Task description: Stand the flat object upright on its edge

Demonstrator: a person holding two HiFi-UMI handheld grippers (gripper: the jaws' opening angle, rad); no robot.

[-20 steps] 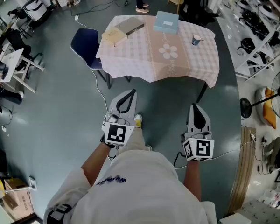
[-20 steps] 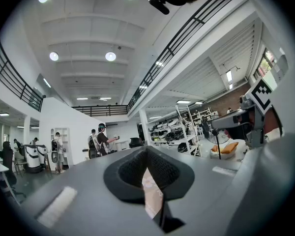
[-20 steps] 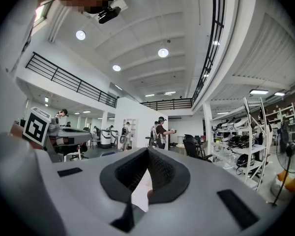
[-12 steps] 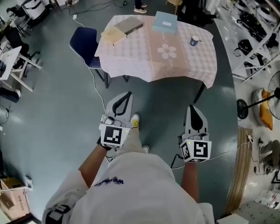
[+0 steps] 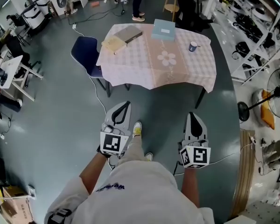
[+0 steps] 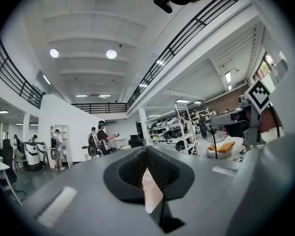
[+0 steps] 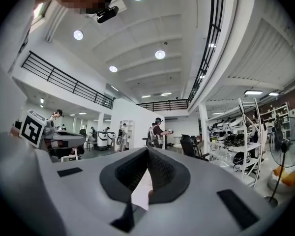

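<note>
Pink-checked table (image 5: 135,64) holds the flat candidates, grey book (image 5: 130,33) and pale-blue box (image 5: 163,29), lying flat, well ahead. Left gripper (image 5: 125,106) and right gripper (image 5: 193,117) are pinched closed and empty (carried low, likely because nothing's in reach).

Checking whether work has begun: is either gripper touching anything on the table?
No: in the head view the left gripper and the right gripper are both over the floor, well short of the table.
</note>
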